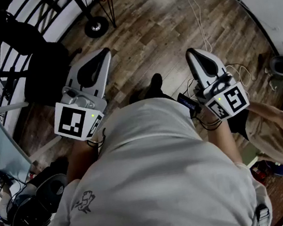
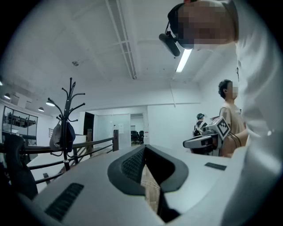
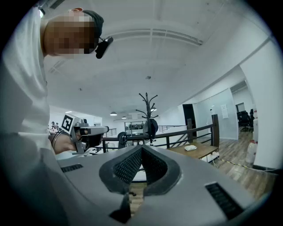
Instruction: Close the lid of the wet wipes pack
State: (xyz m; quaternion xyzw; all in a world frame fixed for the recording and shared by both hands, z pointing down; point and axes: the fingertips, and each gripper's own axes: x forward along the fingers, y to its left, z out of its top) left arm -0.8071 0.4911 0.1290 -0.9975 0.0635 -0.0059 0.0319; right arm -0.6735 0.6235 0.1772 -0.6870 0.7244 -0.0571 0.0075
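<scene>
No wet wipes pack can be made out for certain in any view. In the head view my left gripper (image 1: 103,52) and right gripper (image 1: 191,51) are held level in front of the person's body, above a wooden floor (image 1: 147,41). Both are shut with nothing between the pads. The left gripper view shows its jaws (image 2: 143,148) meeting at the tip, with the right gripper (image 2: 204,139) off to the side. In the right gripper view the jaws (image 3: 141,148) are closed too, and the left gripper (image 3: 86,132) shows at the left. A small white object (image 3: 191,148) lies on a wooden table (image 3: 199,152) far ahead.
A coat stand (image 3: 148,114) and a dark railing (image 3: 194,132) stand ahead of the right gripper. Another person in a beige top (image 1: 274,128) stands close on the right. Cables (image 1: 195,8) trail over the floor, and a round stand base (image 1: 96,26) sits beyond the left gripper.
</scene>
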